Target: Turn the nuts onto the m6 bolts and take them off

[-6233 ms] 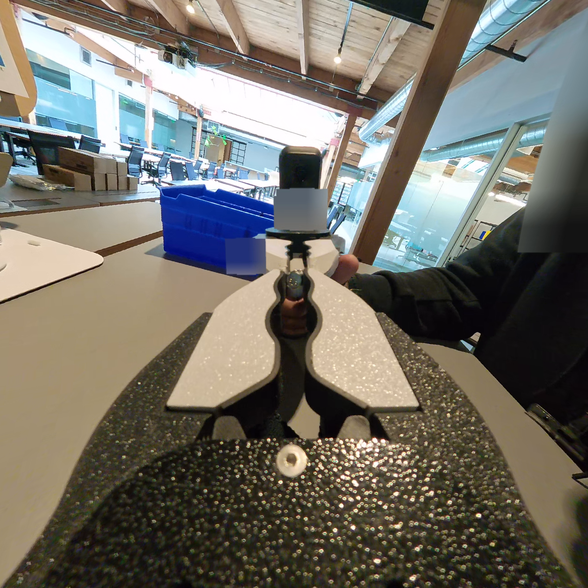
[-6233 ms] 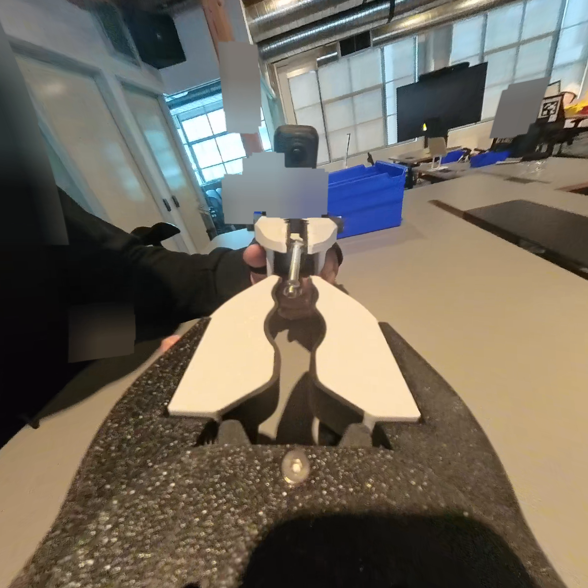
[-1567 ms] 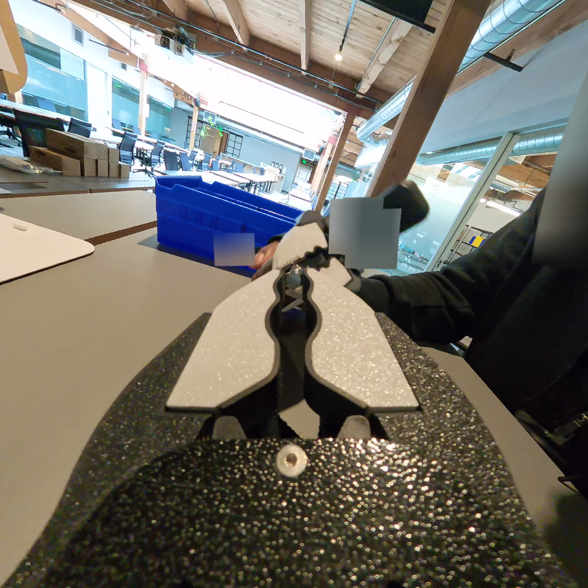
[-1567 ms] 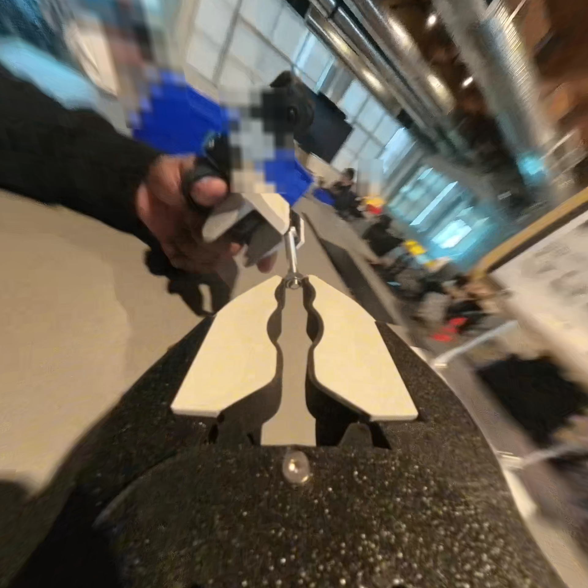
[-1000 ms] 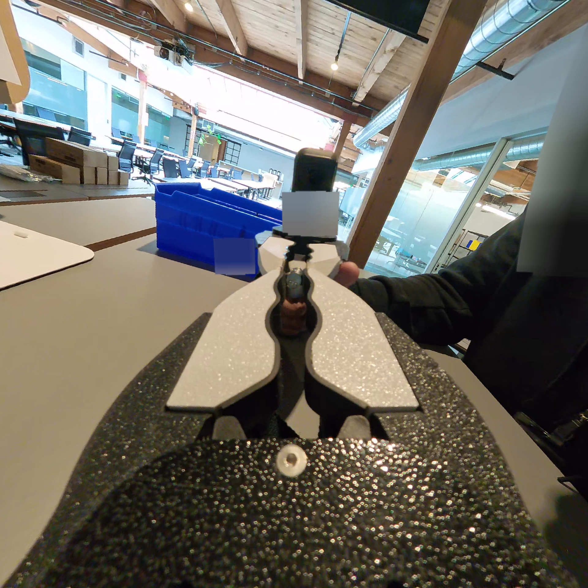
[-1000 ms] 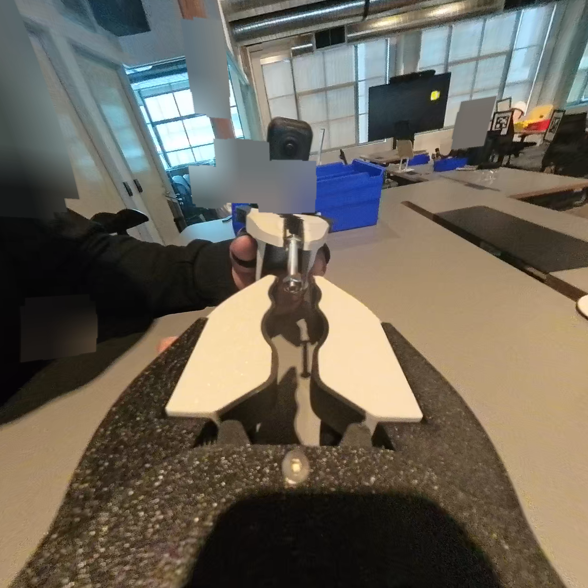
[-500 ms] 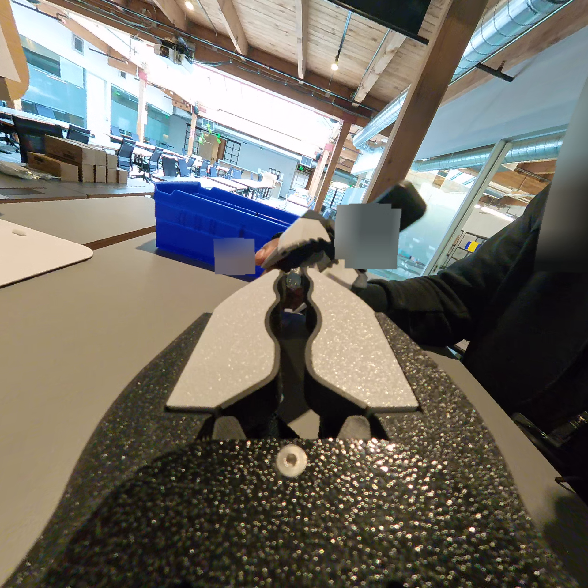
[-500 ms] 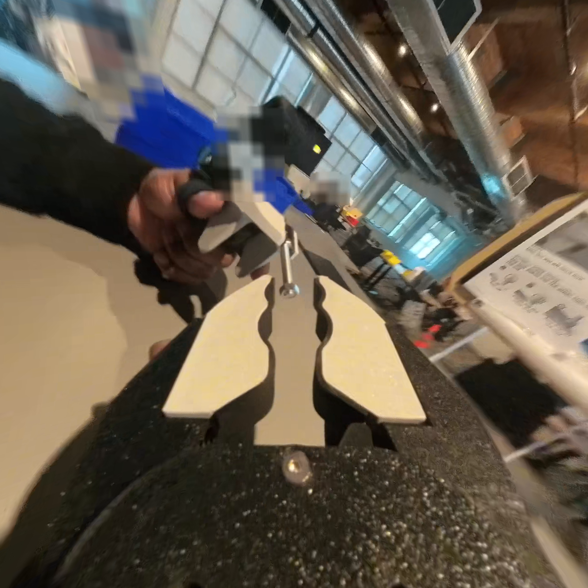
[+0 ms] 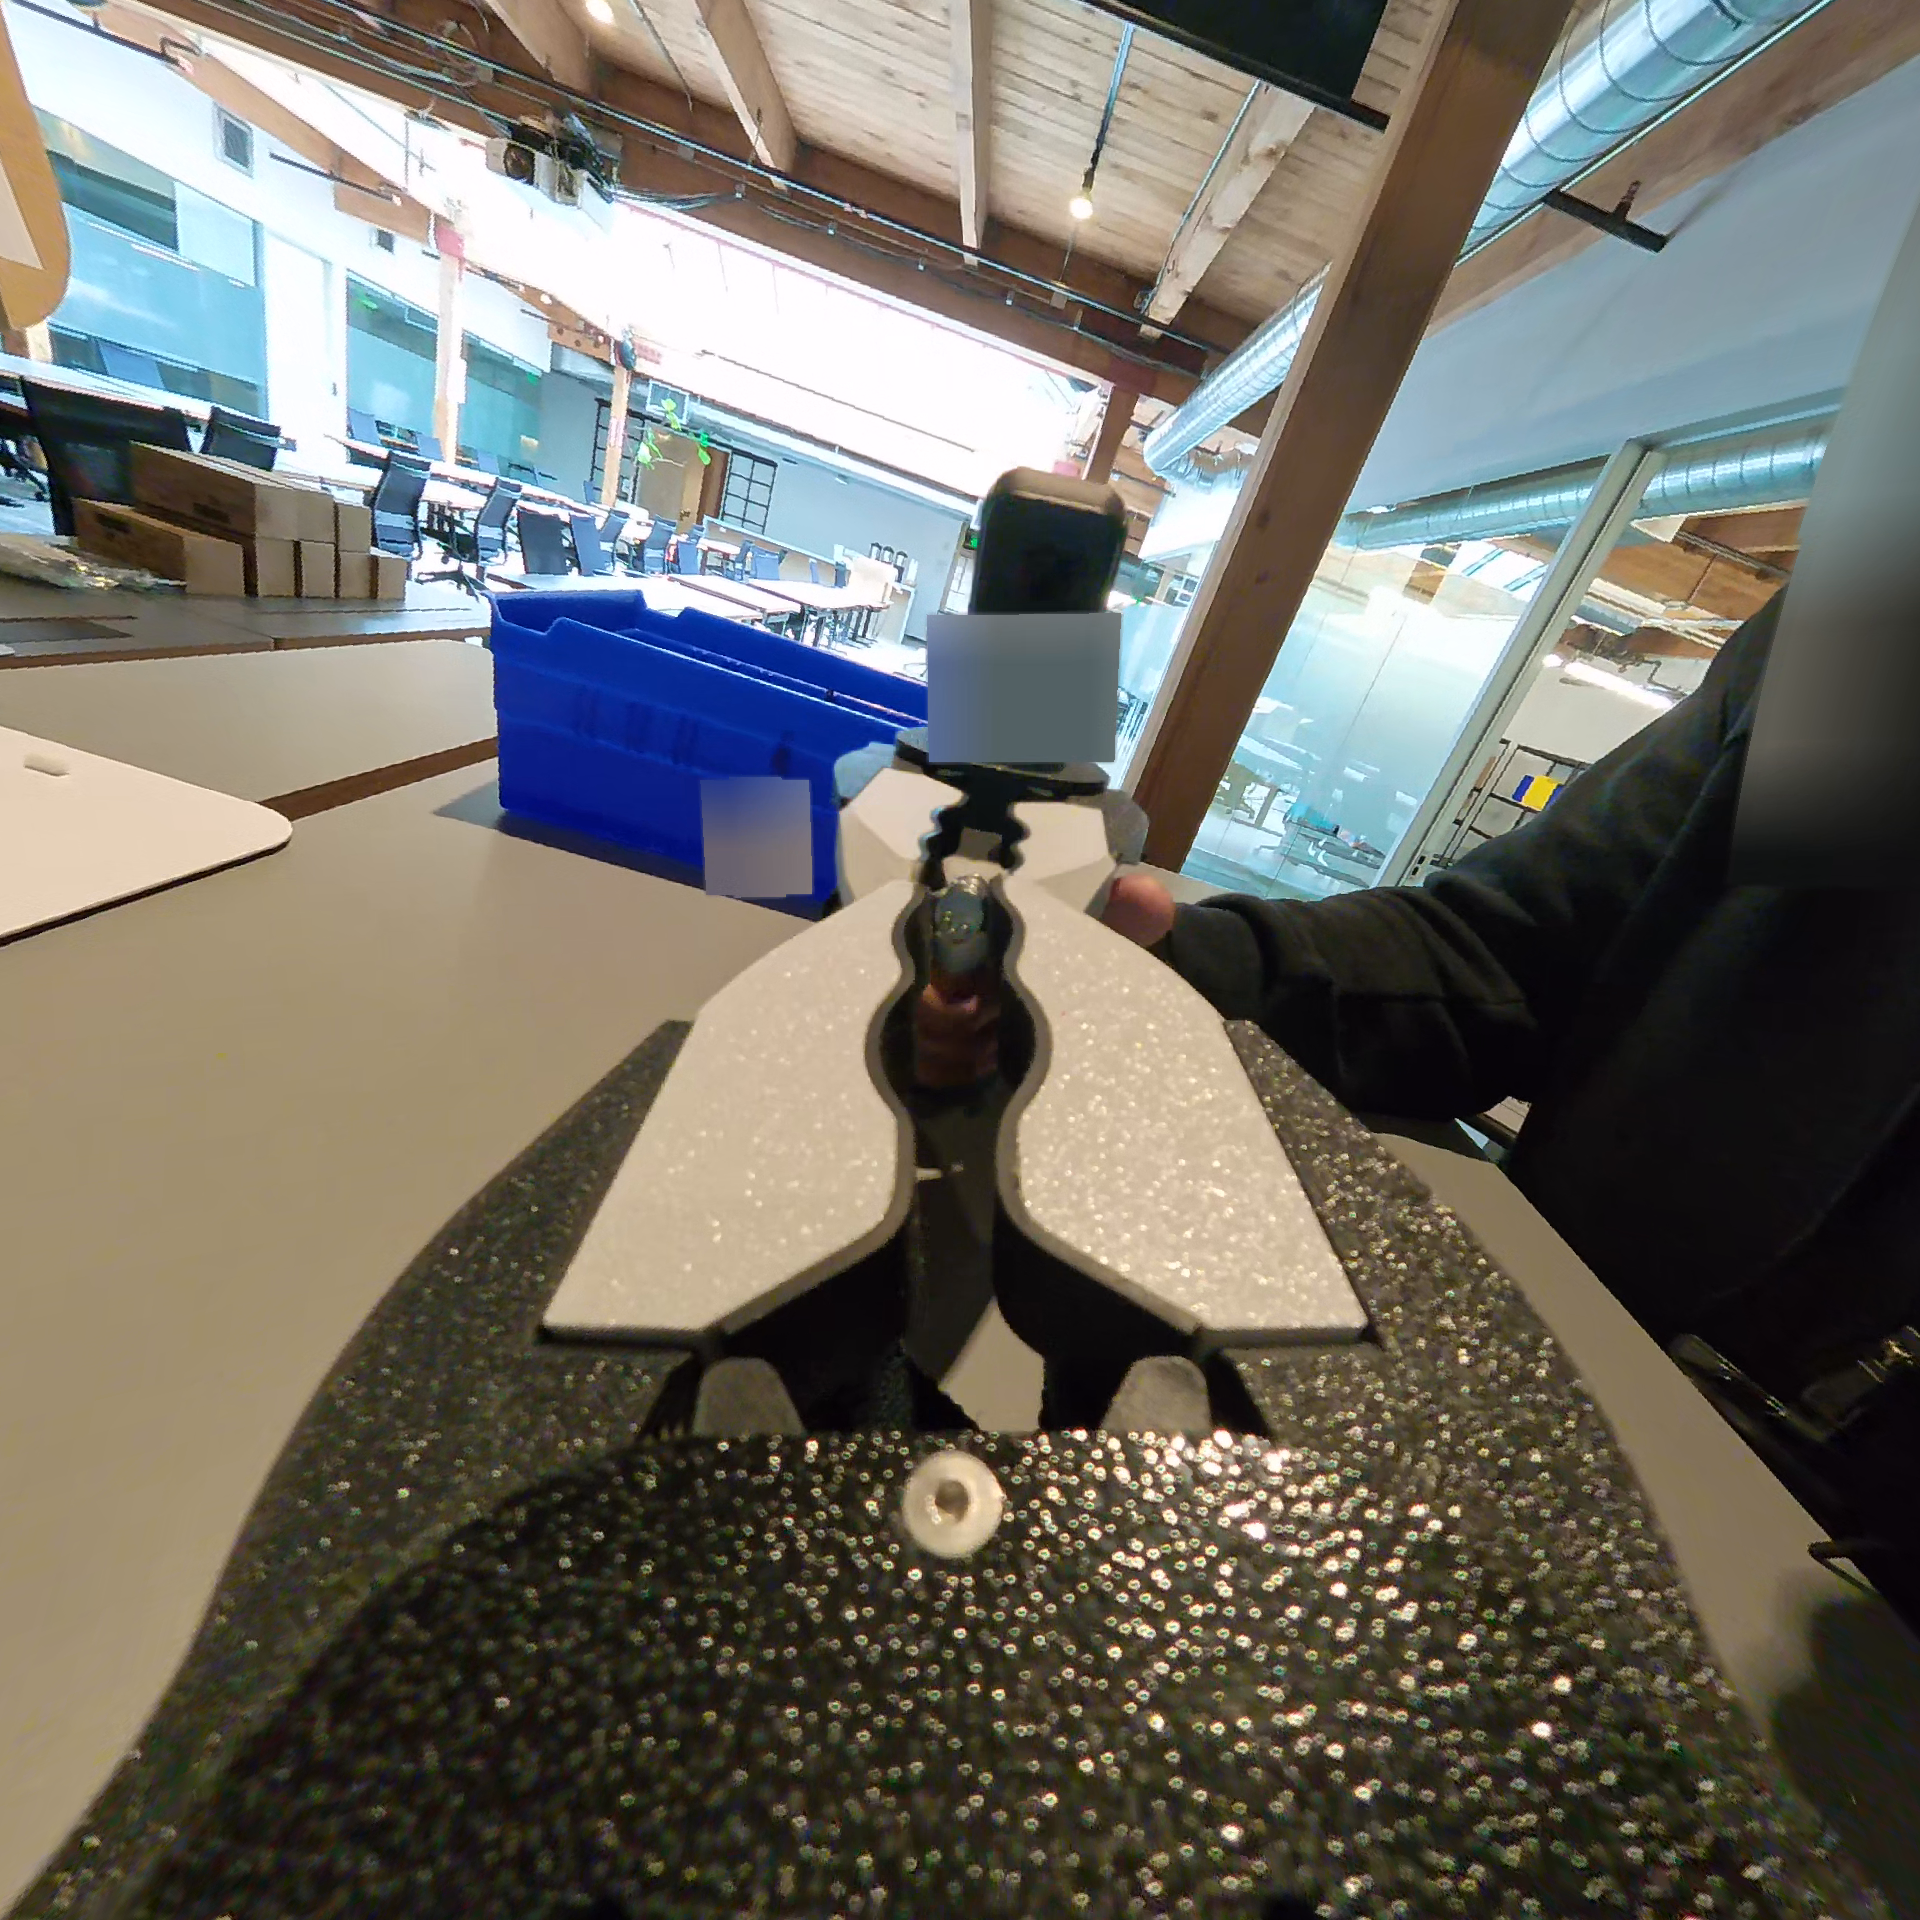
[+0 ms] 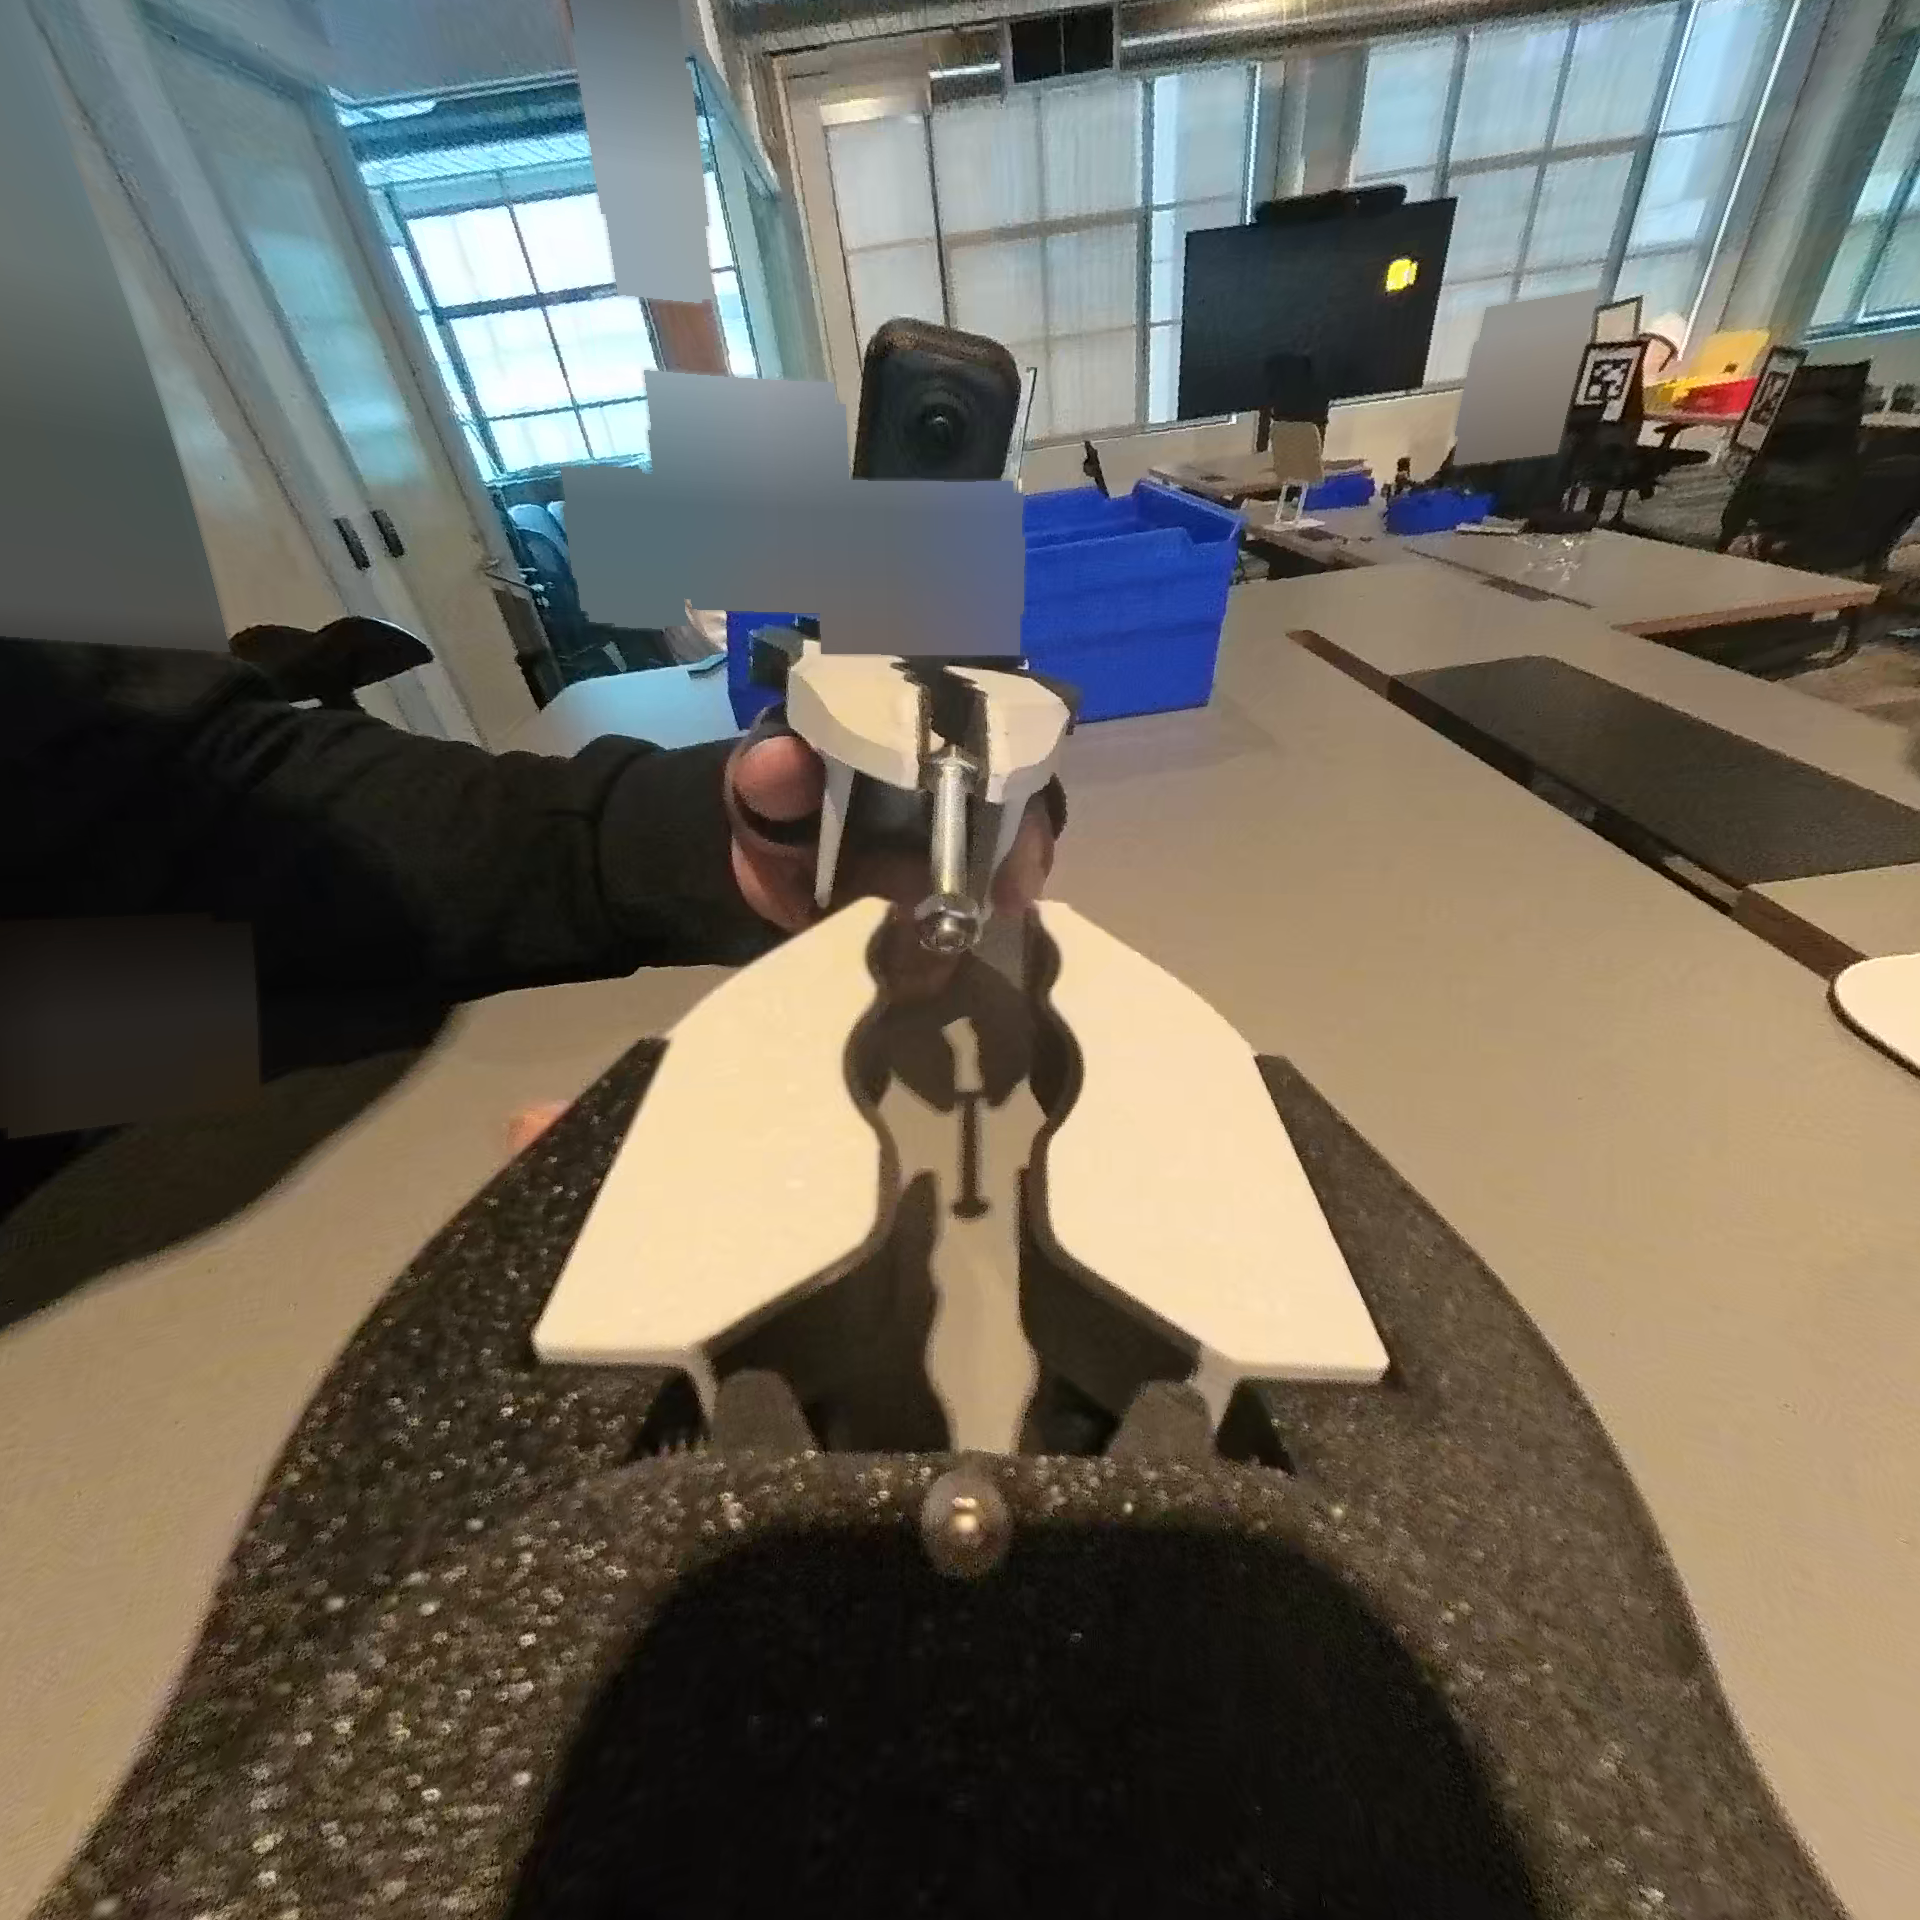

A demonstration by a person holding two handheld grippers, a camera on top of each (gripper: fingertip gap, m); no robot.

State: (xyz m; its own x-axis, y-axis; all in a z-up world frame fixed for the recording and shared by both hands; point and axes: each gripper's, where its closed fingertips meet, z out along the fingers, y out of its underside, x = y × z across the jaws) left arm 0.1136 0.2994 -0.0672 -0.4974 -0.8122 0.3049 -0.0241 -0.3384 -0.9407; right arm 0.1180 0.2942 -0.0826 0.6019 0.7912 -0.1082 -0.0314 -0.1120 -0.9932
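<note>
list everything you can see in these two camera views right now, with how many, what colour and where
bolt: one, silver, head held in left gripper, pointing at right gripper
nut: one, silver, on bolt's tip, between right gripper's fingertips
bins: several stacked, blue, far end of table
table: one, grey, beneath both grippers
monitor: one, black, by windows
left gripper: one, white fingers, closed on bolt
right gripper: one, white fingers, around nut
hand: one, black-sleeved, holding left gripper

bolt point(image 10: 951, 831) between facing grippers, bin point(image 10: 1127, 613) behind — both above table point(image 10: 1403, 987)

Wrist views face each other closely
</note>
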